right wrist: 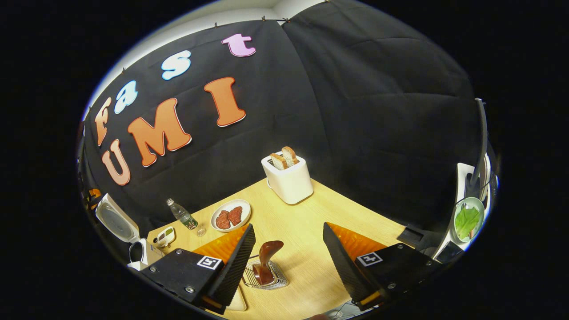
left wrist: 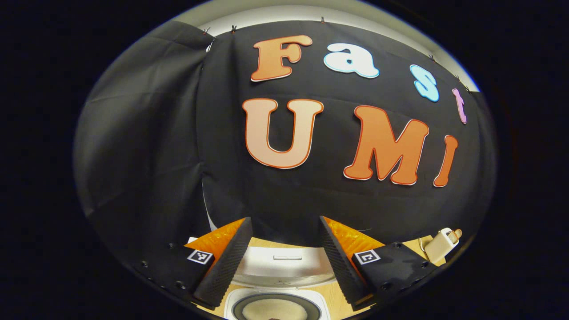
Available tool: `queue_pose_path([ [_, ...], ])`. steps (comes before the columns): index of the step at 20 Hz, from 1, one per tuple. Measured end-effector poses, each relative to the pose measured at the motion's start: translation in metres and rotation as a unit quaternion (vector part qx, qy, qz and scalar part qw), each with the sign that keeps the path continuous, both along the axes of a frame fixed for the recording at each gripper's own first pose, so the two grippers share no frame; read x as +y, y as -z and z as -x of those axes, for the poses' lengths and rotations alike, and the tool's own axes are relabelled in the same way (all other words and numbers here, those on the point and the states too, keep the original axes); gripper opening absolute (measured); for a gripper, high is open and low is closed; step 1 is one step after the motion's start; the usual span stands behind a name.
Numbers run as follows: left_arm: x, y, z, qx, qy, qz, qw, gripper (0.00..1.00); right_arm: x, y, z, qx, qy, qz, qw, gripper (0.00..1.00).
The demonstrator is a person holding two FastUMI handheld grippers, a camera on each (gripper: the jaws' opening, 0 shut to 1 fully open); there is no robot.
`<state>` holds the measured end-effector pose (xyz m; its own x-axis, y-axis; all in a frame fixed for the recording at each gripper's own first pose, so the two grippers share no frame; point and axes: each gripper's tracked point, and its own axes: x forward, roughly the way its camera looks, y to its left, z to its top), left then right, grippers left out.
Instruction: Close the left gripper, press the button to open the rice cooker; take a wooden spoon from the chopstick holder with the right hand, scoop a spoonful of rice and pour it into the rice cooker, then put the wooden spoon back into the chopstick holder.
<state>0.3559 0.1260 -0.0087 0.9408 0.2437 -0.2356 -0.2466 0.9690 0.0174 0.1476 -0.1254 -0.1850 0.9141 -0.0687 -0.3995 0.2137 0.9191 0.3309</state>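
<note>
Wooden spoon (right wrist: 266, 260) sits in holder (right wrist: 265, 276), lower centre; cooker (left wrist: 278, 284) open; both grippers (left wrist: 284, 258) (right wrist: 289, 262) open, empty. Scooping status unclear.

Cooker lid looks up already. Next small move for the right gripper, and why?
Probably lower the right gripper onto the wooden spoon. It stands in the wire chopstick holder between open, empty fingers, and the rice cooker already shows its open pot in the left gripper view.
</note>
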Motion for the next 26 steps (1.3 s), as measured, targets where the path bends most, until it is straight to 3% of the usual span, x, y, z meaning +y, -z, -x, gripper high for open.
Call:
queue_pose_path([
  [5,0.002,0.016,0.0,0.035,0.005,-0.035,0.999,1.0,0.013,-0.005,0.0,0.001,-0.008,0.0,1.0,0.95],
  [10,-0.009,0.019,0.028,0.034,0.02,-0.031,0.999,1.0,0.029,-0.03,-0.001,-0.02,-0.027,0.005,0.999,0.95],
  [17,-0.033,0.043,0.093,0.049,0.037,-0.025,0.998,1.0,0.043,-0.082,-0.005,-0.068,-0.069,0.093,0.991,0.95],
  [22,-0.053,0.097,0.138,0.092,0.056,-0.001,0.994,1.0,0.058,-0.118,0.004,-0.115,-0.101,0.173,0.973,0.95],
  [24,-0.052,0.123,0.154,0.113,0.05,0.007,0.992,1.0,0.064,-0.125,0.011,-0.124,-0.109,0.182,0.969,0.95],
  [25,-0.052,0.137,0.162,0.123,0.048,0.012,0.991,1.0,0.067,-0.127,0.015,-0.127,-0.112,0.179,0.969,1.0],
  [26,-0.05,0.147,0.169,0.129,0.044,0.015,0.991,1.0,0.069,-0.128,0.02,-0.128,-0.114,0.174,0.97,0.95],
])
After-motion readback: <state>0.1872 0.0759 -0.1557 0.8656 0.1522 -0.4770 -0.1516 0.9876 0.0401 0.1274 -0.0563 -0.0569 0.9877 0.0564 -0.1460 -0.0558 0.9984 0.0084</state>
